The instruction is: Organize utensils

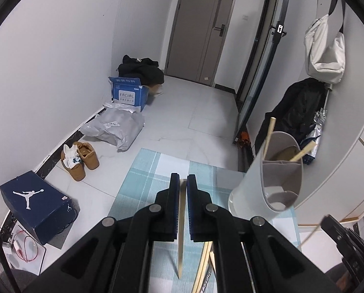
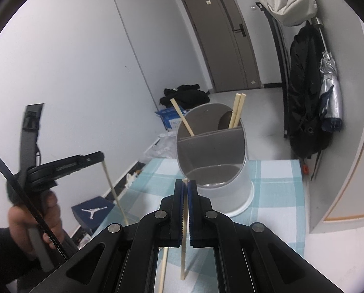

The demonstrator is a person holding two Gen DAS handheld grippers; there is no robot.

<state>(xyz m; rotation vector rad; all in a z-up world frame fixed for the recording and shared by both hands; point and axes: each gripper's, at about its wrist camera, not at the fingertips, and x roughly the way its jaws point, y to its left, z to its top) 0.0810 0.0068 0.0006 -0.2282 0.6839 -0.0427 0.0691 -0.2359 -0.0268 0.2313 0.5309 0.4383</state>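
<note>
On the checked surface (image 2: 274,171) the white holder (image 2: 213,146) already keeps three chopsticks (image 2: 238,109), while each tool, left (image 1: 183,178) and right (image 2: 185,183), is clenched on one more chopstick (image 1: 181,219), with another loose below.

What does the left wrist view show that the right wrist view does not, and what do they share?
Only the left wrist view: tan boots by the wall and a grey plastic mailer bag.

Only the right wrist view: the person's hand holding the left gripper from the side, and a pair of chopsticks in the holder's rear compartment.

Both: the white divided utensil holder on the blue checked cloth, the navy shoebox, the grey door, and each gripper shut on a wooden chopstick.
</note>
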